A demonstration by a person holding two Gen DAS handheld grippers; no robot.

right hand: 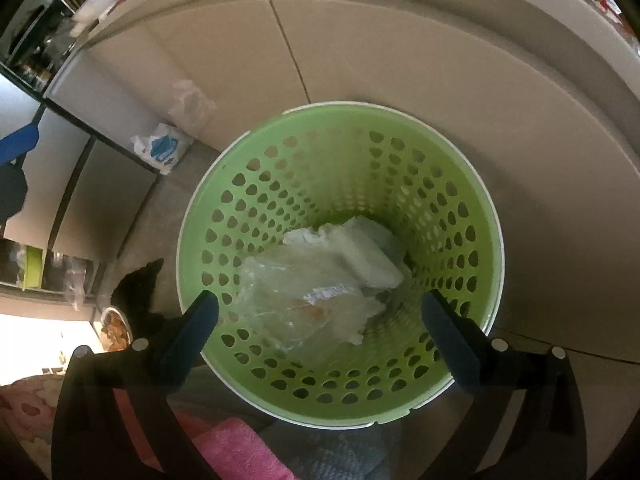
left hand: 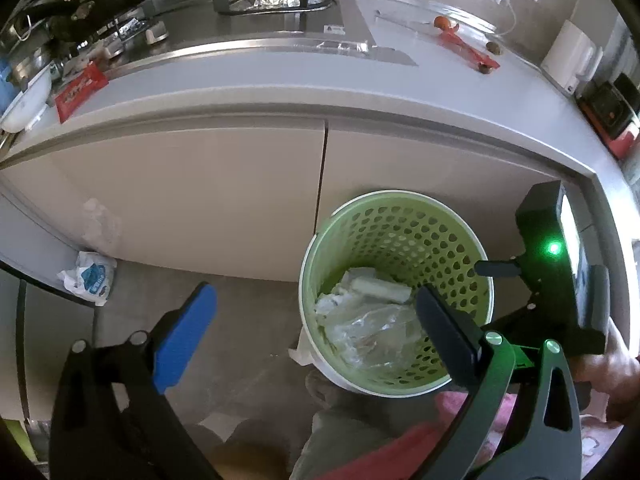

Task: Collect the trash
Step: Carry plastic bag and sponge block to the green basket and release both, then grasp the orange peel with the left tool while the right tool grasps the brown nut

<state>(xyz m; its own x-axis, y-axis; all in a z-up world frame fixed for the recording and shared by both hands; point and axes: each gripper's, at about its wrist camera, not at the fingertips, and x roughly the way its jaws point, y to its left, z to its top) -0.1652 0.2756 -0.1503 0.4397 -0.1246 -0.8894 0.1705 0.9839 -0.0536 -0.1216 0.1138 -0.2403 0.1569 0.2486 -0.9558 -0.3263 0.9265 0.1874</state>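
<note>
Both grippers, left and right, hover with fingers spread, empty, above the upright green perforated bin holding crumpled, seemingly plastic wrappers.

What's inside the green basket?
Inside the green basket lie crumpled clear plastic and a white wrapped packet. They cover the bottom, so anything underneath is hidden.

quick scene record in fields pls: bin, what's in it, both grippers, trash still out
bin: green perforated basket on the floor by the cabinet doors
contents: clear plastic bag, white wrapped pack
left hand-held gripper: open, empty
right hand-held gripper: open, empty, over the basket
still out: red wrapper on the counter, white-and-blue bag on the floor
</note>
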